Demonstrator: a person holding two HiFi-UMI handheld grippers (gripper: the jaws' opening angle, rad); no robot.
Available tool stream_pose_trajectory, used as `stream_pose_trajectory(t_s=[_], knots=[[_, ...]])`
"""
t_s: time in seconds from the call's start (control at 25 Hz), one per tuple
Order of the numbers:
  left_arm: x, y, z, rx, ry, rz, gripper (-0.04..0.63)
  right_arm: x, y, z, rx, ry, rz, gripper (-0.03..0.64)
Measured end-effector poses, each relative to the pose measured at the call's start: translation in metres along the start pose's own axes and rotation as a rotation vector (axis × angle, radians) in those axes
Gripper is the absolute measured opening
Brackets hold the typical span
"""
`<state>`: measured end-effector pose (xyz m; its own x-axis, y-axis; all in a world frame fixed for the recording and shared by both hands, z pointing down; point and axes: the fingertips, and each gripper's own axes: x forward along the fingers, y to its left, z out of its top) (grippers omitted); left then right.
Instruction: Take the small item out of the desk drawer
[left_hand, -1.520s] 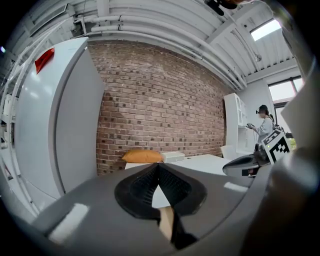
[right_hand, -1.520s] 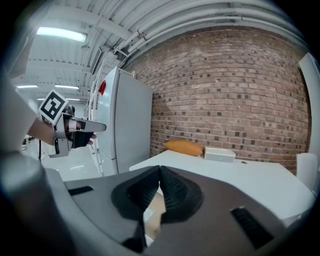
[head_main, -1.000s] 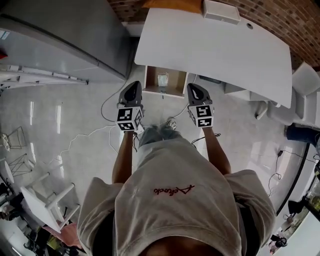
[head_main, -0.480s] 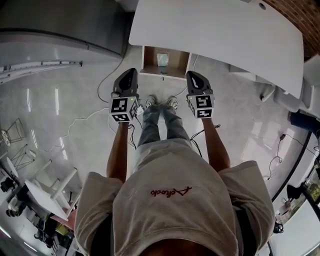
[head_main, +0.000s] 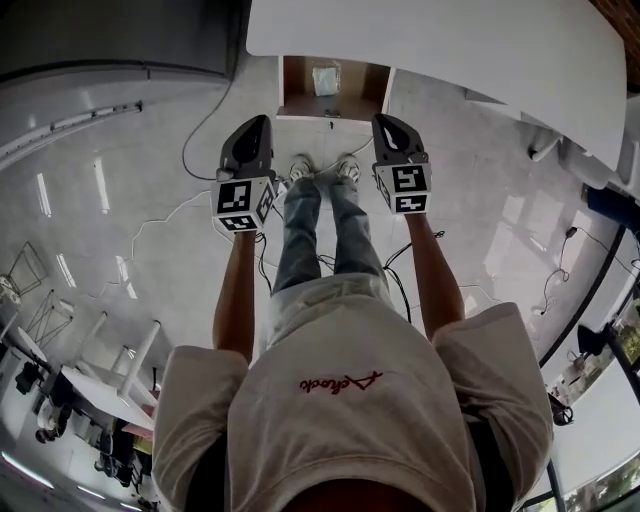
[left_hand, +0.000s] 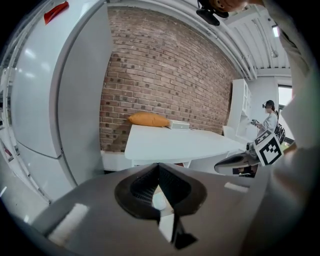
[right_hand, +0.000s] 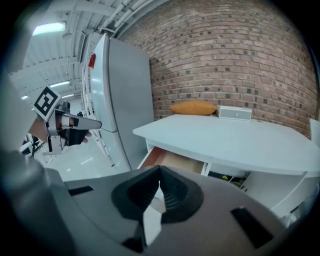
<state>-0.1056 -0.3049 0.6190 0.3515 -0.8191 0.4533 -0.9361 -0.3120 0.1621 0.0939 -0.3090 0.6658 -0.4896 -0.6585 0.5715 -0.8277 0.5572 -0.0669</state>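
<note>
Drawer (head_main: 298, 85) standing open beneath the white desk (head_main: 450, 50), with the small pale item (head_main: 326, 79) lying inside it, ahead of and between the two grippers and well apart from both. Left gripper (head_main: 262, 122) and right gripper (head_main: 382, 120) are held side by side short of the drawer front, each with its jaws pressed together on nothing. Glossy pale floor (head_main: 150, 270) spreads open around the person's feet. A grey refrigerator (right_hand: 125, 100) flanks the desk. Behind it stands a brick wall (right_hand: 225, 60), with an orange cushion (right_hand: 194, 107) and a white box (right_hand: 235, 113) on the desktop.
</note>
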Motion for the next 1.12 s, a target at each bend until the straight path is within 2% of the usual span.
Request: stream_pose_trajectory(t_s=[0.56,0.72,0.88,1.12], knots=[[0.011,0.041,-0.094,-0.089,0.086,-0.023,0.009,0.057,0.046,-0.072,0.026,0.125,0.024,0.012],[0.01,0.044,-0.111,-0.114,0.099,-0.015,0.009,0.071,0.047,-0.083,0.0,0.145,0.036,0.012],[0.013,0.043,-0.123,-0.135,0.109,-0.012,0.009,0.091,0.043,-0.083,-0.081,0.161,0.06,0.012],[0.016,0.04,-0.129,-0.169,0.097,0.0,0.009,0.129,0.039,-0.076,-0.333,0.201,0.128,0.012]])
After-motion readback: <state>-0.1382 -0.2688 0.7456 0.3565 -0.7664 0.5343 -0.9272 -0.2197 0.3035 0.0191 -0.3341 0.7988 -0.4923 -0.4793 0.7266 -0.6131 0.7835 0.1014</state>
